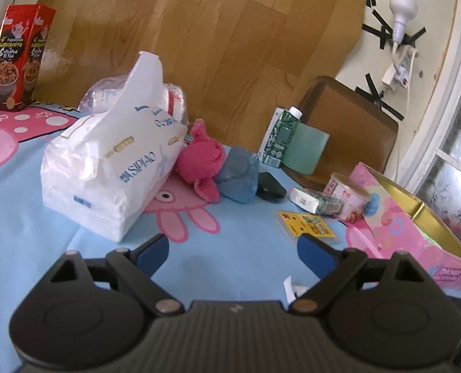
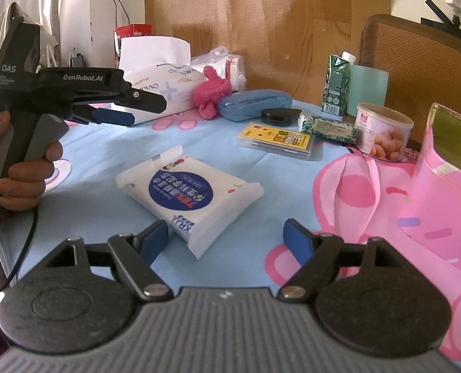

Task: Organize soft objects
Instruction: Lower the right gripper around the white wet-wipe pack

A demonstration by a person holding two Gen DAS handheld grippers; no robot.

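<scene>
We hold both grippers over a table spread with a light blue cartoon cloth [image 2: 100, 158], and neither has anything in its grip. The left gripper [image 1: 233, 253] has its blue pads spread wide, with only bare cloth between them; in the right wrist view we see it from the side [image 2: 118, 115], carried by the left hand [image 2: 22, 171] at the left edge. The right gripper [image 2: 225, 242] is likewise wide open. A flat white wipes pack [image 2: 190, 195] with a dark blue label lies on the cloth just ahead of it, its near corner reaching between the pads, but the pads do not touch it.

The other soft things sit farther back. A big white tissue pack [image 1: 106, 168] with a sheet sticking up from its top lies ahead and to the left of the left gripper. Leaning against its right end is a pink plush toy [image 1: 202, 161], and touching the toy on the right is a blue case [image 1: 238, 175], with a small black case [image 1: 271, 186] just beside that. Behind the tissue pack is a clear bag of white stuff [image 1: 106, 94].

To the right we see a yellow card pack [image 1: 306, 225], a green patterned packet [image 1: 314, 200], a round tin [image 1: 348, 197], a green carton [image 1: 280, 136], and at the right edge an open pink box [image 1: 417, 236] with a gold inside. A red snack box [image 1: 19, 59] stands at the far left
</scene>
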